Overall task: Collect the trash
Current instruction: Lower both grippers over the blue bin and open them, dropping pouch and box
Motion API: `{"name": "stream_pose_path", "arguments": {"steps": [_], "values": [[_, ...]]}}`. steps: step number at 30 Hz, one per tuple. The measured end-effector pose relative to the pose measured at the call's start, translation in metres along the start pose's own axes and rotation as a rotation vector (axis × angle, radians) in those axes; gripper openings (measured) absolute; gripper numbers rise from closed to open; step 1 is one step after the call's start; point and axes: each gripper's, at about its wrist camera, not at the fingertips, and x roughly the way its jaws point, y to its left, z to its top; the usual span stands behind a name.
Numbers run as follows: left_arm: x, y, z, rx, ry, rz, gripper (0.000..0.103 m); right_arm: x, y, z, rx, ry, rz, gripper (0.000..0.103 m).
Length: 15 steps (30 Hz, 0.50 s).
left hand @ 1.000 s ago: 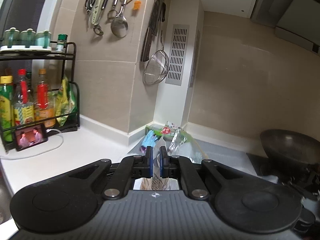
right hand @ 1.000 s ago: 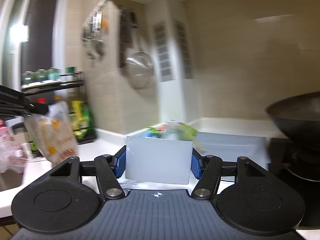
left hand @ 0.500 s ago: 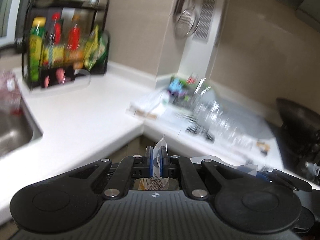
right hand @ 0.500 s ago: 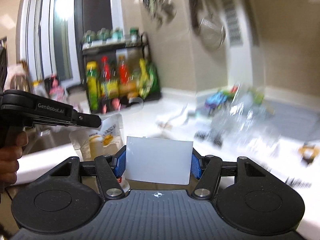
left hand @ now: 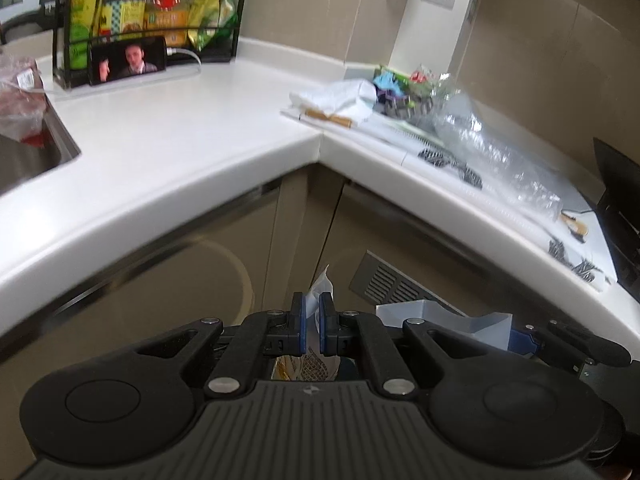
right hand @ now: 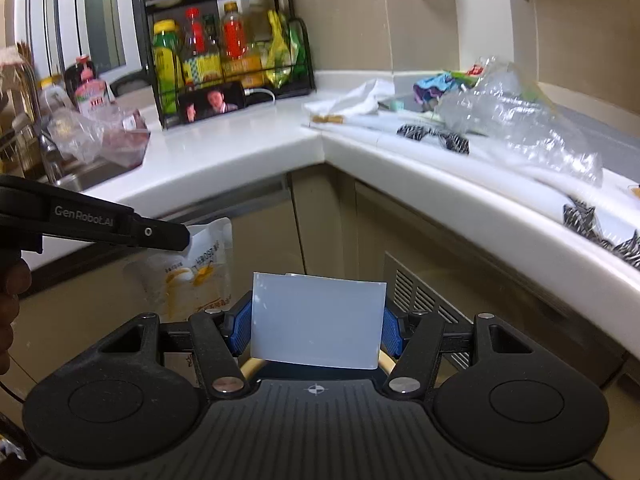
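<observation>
The white counter (left hand: 168,140) bends around a corner, with beige cabinets (right hand: 328,216) under it. On its right part lies a heap of trash (right hand: 472,108): crumpled clear plastic (left hand: 492,160), white paper (left hand: 344,96) and some colourful wrappers (left hand: 396,84). On the left part stands a black rack (right hand: 224,56) full of bottles, and a phone (right hand: 212,102) leans against it, touching its front. Further left is the sink (left hand: 24,160), with a bag of something red (left hand: 18,100) at its edge.

Both grippers are in front of the cabinets, below the counter edge. The right gripper (right hand: 316,328) holds a white box (right hand: 316,320); its blue pads press on the two sides of the box. The left gripper (left hand: 313,320) is pressed almost together and pinches the top edge of a pouch (right hand: 196,272), which hangs down under it.
</observation>
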Motion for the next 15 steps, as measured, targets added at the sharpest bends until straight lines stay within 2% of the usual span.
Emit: {"name": "stream_pose_path", "arguments": {"steps": [15], "values": [[0.044, -0.004, -0.009, 0.003, 0.088, -0.004, 0.005, 0.031, -0.006, -0.012, 0.022, 0.093, -0.006, 0.064]]}}
